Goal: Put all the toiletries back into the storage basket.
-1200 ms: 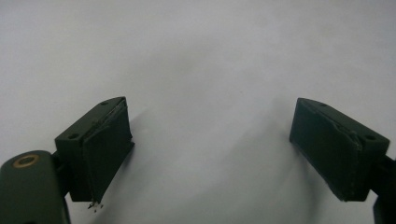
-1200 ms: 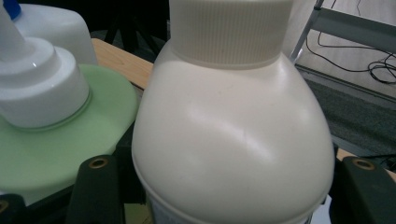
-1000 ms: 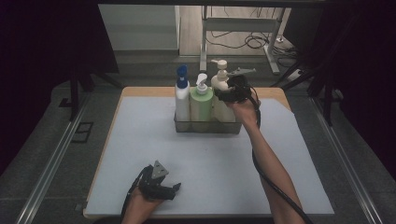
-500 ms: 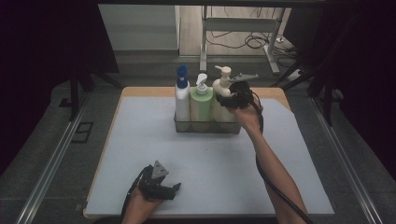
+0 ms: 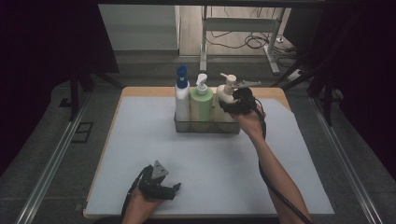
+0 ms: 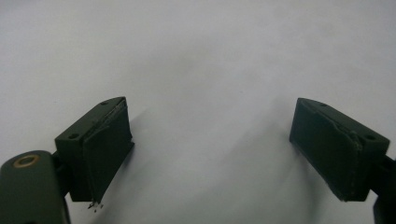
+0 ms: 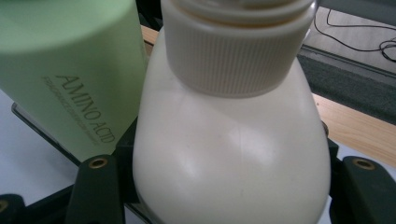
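A clear wire basket (image 5: 205, 127) at the back middle of the mat holds three pump bottles. The one at the left is white with a blue cap (image 5: 182, 100), the middle one is green (image 5: 201, 105), and the right one is cream (image 5: 226, 92). My right gripper (image 5: 236, 105) is shut on the cream bottle (image 7: 229, 140), one jaw pressed against each side of its body, and the green bottle (image 7: 70, 70) stands right beside it. My left gripper (image 5: 172, 188) rests open near the mat's front edge. Nothing lies between the jaws of the left gripper (image 6: 210, 140).
A white mat (image 5: 210, 163) covers most of the wooden table (image 5: 140, 91). Metal rails run along both sides of the table. Beyond the far edge are a table leg and cables on the floor.
My right gripper and the cream bottle have shifted slightly right and lower in the high view. The left gripper has stayed still.
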